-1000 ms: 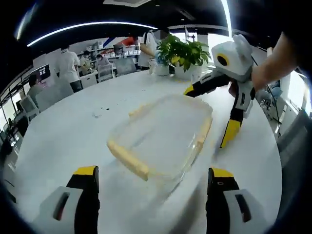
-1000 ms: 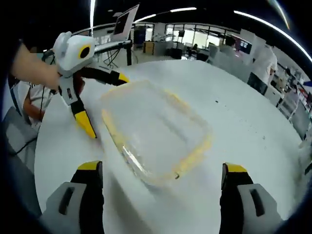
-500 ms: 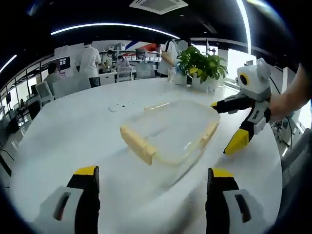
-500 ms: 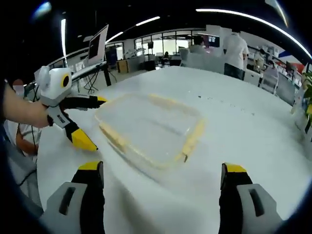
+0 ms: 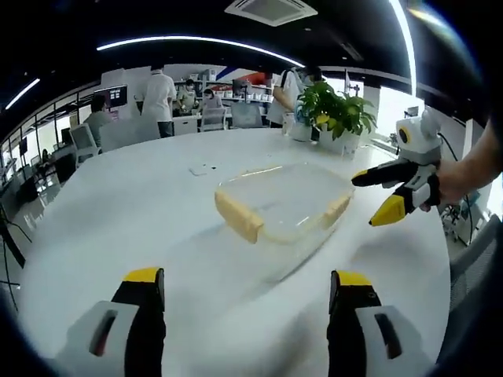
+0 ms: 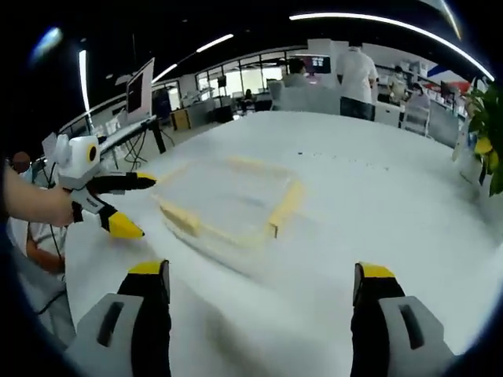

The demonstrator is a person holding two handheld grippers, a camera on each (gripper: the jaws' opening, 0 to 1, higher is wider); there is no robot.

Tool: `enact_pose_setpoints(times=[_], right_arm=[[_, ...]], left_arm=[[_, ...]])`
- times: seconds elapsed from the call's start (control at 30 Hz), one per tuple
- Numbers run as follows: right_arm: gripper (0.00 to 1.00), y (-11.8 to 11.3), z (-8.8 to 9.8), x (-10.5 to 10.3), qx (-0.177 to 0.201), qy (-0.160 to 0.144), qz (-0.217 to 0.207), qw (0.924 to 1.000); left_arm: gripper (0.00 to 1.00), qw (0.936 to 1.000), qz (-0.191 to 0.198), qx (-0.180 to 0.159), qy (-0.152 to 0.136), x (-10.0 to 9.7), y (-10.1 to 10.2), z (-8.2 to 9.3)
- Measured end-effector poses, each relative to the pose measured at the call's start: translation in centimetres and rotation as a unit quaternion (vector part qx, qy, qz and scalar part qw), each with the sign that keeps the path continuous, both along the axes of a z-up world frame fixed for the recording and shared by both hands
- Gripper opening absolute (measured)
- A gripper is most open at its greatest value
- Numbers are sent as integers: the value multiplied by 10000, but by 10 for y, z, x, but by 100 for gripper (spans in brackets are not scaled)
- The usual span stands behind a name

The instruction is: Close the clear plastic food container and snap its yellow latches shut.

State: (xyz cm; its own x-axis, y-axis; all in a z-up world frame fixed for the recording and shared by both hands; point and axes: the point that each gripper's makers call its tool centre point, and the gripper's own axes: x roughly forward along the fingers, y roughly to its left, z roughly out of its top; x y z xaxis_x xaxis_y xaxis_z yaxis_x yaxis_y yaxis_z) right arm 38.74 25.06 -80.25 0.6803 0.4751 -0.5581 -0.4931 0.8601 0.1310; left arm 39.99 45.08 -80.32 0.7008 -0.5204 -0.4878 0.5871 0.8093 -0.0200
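The clear plastic container (image 5: 284, 201) with yellow latches (image 5: 239, 219) rests on the white round table (image 5: 141, 212). In the left gripper view my left gripper (image 5: 247, 281) is open, well short of the container with nothing between its jaws. My right gripper (image 5: 367, 199) comes in from the right, open, with its tips close to the container's right end. In the right gripper view the container (image 6: 224, 198) looks blurred. My right gripper (image 6: 259, 271) is open and apart from it. The left gripper (image 6: 141, 206), open, is just left of the container.
A potted plant (image 5: 334, 112) stands at the table's far edge, and it shows again as the plant (image 6: 489, 133) at the right. Several people and desks are beyond the table. A person's hand (image 6: 39, 206) holds the left gripper. Bare tabletop (image 6: 377, 204) surrounds the container.
Both views have pulled back, so the container looks smaller and farther away. Both grippers remain open, and each has drawn slightly away from the container's ends.
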Motion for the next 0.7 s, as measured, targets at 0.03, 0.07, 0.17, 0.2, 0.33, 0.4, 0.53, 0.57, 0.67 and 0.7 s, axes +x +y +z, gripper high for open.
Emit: enact_pose_setpoints(times=[0.03, 0.07, 0.17, 0.2, 0.33, 0.4, 0.53, 0.57, 0.67, 0.7], right_arm=[[94, -2, 0, -3, -21, 12, -6, 10000], [94, -3, 0, -4, -34, 2, -9, 10000], [94, -7, 3, -8, -27, -12, -24, 10000], [94, -8, 4, -9, -19, -16, -33, 10000], [93, -12, 11, -13, 64, -9, -111, 9999], [93, -13, 14, -16, 117, -34, -145, 9998], [92, -17, 16, -22, 85, -14, -172, 9998], [92, -19, 17, -23, 67, 1, -192, 9998], [91, -23, 21, -26, 146, -15, -310, 9994], [91, -24, 22, -27, 154, -13, -323, 9994]], left_arm=[[83, 10000, 4, -10, -11, -1, 1, 2], [83, 10000, 14, -52, -9, -3, 1, 3], [83, 10000, 41, -49, -4, -5, 4, 4], [83, 10000, 40, -54, -7, -6, 4, 5], [83, 10000, -51, 70, -44, -12, 5, 6], [83, 10000, -13, 33, -46, -13, 7, 8], [83, 10000, 48, -3, -21, -19, 12, 12], [83, 10000, 37, 16, -17, -20, 12, 13], [83, 10000, 47, 28, -26, -25, 17, 17], [83, 10000, 66, 13, -18, -26, 18, 18]])
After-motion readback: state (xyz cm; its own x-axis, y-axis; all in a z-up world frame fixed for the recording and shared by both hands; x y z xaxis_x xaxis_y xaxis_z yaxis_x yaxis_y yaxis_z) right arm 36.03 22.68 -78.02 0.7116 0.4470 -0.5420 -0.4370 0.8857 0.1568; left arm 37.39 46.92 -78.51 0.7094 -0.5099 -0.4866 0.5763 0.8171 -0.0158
